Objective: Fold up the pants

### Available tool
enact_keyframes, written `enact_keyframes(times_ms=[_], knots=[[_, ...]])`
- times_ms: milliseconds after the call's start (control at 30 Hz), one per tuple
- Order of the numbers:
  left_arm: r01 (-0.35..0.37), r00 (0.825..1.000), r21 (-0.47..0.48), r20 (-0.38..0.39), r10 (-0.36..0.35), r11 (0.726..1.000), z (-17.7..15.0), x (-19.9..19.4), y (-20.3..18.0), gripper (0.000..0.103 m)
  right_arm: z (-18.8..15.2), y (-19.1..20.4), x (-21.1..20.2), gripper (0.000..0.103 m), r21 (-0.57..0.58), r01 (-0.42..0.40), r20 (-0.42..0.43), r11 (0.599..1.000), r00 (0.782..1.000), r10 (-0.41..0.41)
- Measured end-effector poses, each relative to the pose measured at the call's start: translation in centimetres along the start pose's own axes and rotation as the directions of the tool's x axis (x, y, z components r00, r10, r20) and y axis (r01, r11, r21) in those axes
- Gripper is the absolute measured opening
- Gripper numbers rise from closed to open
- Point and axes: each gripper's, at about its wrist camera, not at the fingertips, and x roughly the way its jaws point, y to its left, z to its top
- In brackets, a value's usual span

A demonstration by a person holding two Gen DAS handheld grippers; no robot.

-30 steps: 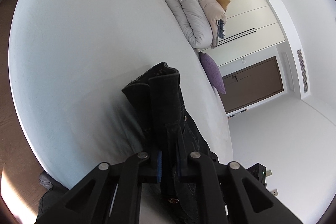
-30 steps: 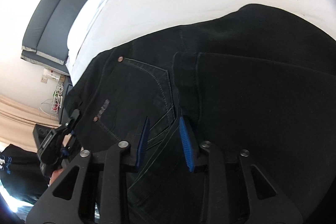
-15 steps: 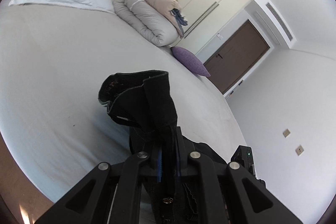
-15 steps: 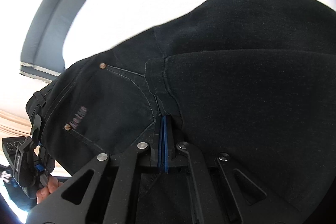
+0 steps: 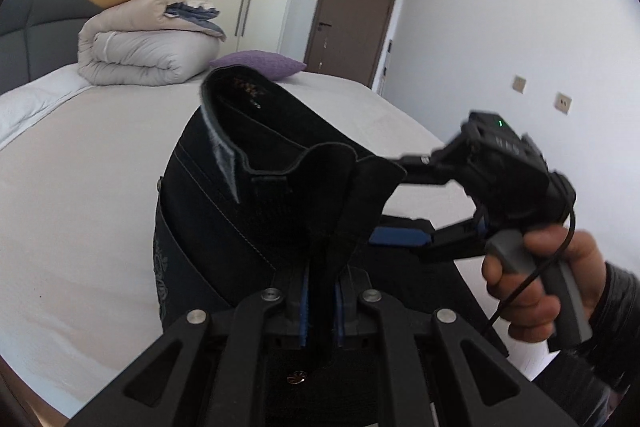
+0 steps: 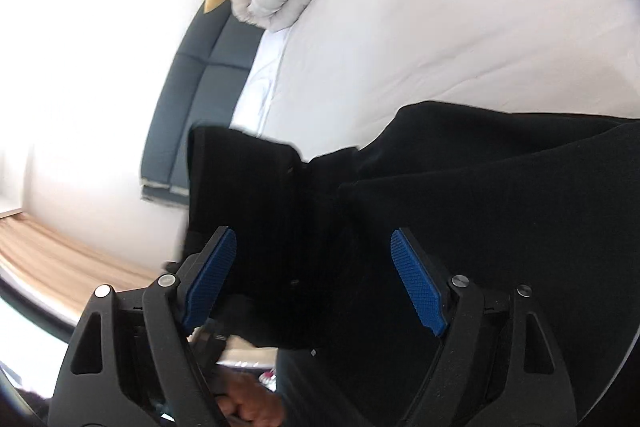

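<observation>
Left wrist view: the left gripper (image 5: 320,301) is clamped on a bunched waistband end of the black jeans (image 5: 256,195), lifted above the bed (image 5: 80,187). The right gripper (image 6: 312,275) stands wide open, its blue pads (image 6: 416,287) straddling dark denim without pinching it. The fold looks barely begun; next, the right gripper likely needs to close on the fabric between its pads so both ends can be carried together.

I am looking for words and finding none I can read. The black pants (image 5: 256,195) are showing pale stitched marks down one side and a small brown patch inside the waistband, but both are too blurry to make out.
</observation>
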Motion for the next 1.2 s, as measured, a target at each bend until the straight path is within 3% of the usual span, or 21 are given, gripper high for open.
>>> enact_keyframes(times_ms=[200,300,367,433,500,600,667,767,867,1200], knots=[[0.013,0.996,0.139,-0.086,0.0,0.99,-2.4,2.1,-3.0,0.009,0.2,-1.5,-1.4,0.08,0.034,-0.035,0.004,0.999,0.999,0.035],[0.02,0.994,0.209,-0.111,0.003,0.978,-3.3,2.6,-4.7,0.009,-0.7,-0.4,-0.3,0.084,0.032,-0.007,-0.006,0.999,1.0,0.007],[0.015,0.993,0.261,-0.115,0.015,0.965,-3.9,2.6,-5.6,0.009,-0.7,-0.3,-0.4,0.084,0.01,0.046,-0.024,0.999,0.999,-0.046],[-0.002,0.993,0.341,-0.108,0.042,0.94,-4.5,2.6,-6.9,0.009,-0.3,-0.8,-0.8,0.084,-0.014,0.165,-0.047,0.986,0.985,-0.166],[-0.017,0.994,0.406,-0.096,0.061,0.914,-5.1,2.5,-7.8,0.009,0.0,-1.3,-1.2,0.084,0.006,0.191,-0.048,0.982,0.981,-0.19],[-0.023,0.994,0.461,-0.088,0.072,0.887,-6.0,2.3,-8.6,0.009,0.0,-2.4,-2.3,0.076,0.03,0.218,-0.029,0.975,0.976,-0.217],[-0.024,0.993,0.483,-0.09,0.077,0.875,-6.5,2.4,-8.9,0.009,0.0,-2.9,-2.0,0.046,0.015,0.248,-0.043,0.969,0.968,-0.248],[-0.018,0.993,0.494,-0.094,0.074,0.869,-6.8,2.4,-9.4,0.009,-1.2,-3.9,-2.6,0.024,-0.029,0.301,-0.039,0.953,0.953,-0.302],[0.003,0.993,0.492,-0.105,0.056,0.871,-6.4,2.7,-9.4,0.009,-1.7,-3.9,-3.0,0.018,-0.042,0.306,-0.001,0.951,0.952,-0.306],[0.136,0.982,0.381,-0.177,-0.072,0.915,-5.2,3.2,-9.5,0.009,-4.1,-4.8,-7.5,0.016,-0.041,0.322,0.127,0.946,0.941,-0.315]])
